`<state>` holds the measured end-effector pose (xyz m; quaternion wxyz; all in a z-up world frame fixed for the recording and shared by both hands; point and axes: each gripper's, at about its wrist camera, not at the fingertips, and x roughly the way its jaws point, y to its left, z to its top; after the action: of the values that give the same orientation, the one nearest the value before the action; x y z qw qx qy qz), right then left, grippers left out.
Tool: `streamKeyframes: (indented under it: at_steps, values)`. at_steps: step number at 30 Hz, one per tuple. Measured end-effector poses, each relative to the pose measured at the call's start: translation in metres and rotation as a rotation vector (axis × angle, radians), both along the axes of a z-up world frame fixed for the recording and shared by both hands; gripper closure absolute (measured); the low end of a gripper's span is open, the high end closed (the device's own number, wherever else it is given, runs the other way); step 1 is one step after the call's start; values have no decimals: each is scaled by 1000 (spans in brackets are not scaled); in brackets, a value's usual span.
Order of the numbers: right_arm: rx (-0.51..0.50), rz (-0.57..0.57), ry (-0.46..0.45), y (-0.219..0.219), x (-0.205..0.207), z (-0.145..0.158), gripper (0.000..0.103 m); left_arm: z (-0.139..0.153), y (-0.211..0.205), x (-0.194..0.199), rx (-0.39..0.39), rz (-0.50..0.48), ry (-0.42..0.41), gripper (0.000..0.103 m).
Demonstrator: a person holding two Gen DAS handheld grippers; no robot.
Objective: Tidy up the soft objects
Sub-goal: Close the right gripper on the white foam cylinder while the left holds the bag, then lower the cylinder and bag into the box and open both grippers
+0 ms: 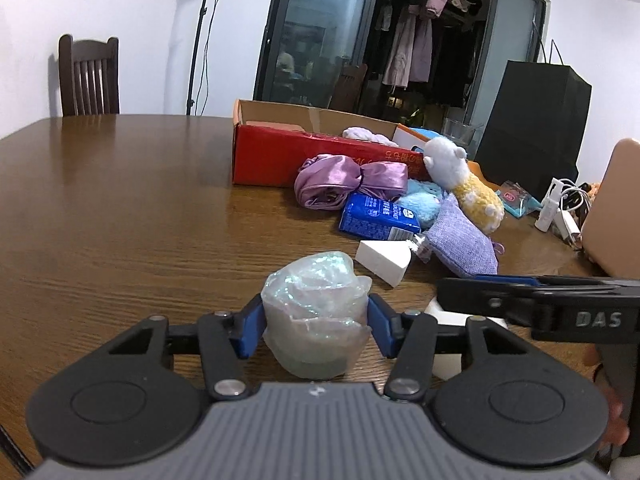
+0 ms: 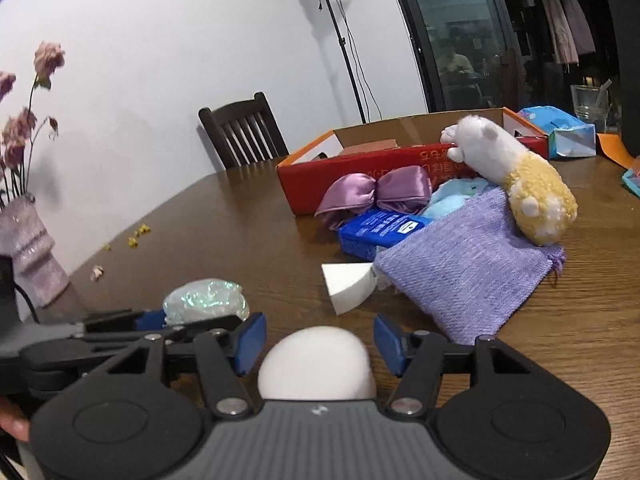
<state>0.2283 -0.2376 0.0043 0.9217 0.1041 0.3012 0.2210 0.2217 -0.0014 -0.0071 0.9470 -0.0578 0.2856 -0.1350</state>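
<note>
The left hand-held gripper [image 1: 316,320] angled down toward the desk [image 1: 140,220], pinching an iridescent wad [image 1: 316,308]; the right hand-held gripper [image 2: 320,344], likewise angled, stood spread around a white ball [image 2: 316,364].

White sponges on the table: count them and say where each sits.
2. A rounded sponge lies between the right gripper's fingers; a wedge sponge rests beside the purple knit pouch. Others may be hidden under the pile.
</note>
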Motion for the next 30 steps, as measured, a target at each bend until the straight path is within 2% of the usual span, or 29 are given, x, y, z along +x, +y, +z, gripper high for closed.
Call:
streamKeyframes:
  at_steps: [3,5,10,11,12,13,18,21,23,27,30]
  values:
    - [-12,-10,1,-10,-8,1,31,-1,0,2,-5,3,8,48]
    - [-13,11,7,-13,-16,0,27,0,-1,1,-4,-4,1,51]
    - [-51,45,-6,-3,-25,-5,28,0,-4,1,6,-16,-2,60]
    - [-57,46,-9,-1,-25,-6,33,0,-4,0,12,-16,-6,61]
    - [-68,48,-9,2,-24,-7,44,0,-5,-1,15,-15,-9,62]
    - [-79,50,-4,3,-22,-8,47,1,-5,-2,19,-13,-11,62]
    - [-63,69,-5,0,-22,-5,50,4,-3,-4,14,-7,-9,63]
    - [-24,73,-33,-9,-18,10,51,25,5,5,-61,-34,-38,63]
    - [-3,74,-68,-17,-8,27,51,49,9,25,-101,-61,-72,63]
    - [-43,59,-164,-26,48,72,50,93,5,98,-61,-97,-111,62]
    - [-11,49,-130,-34,125,93,50,102,1,177,-56,-106,-34,62]
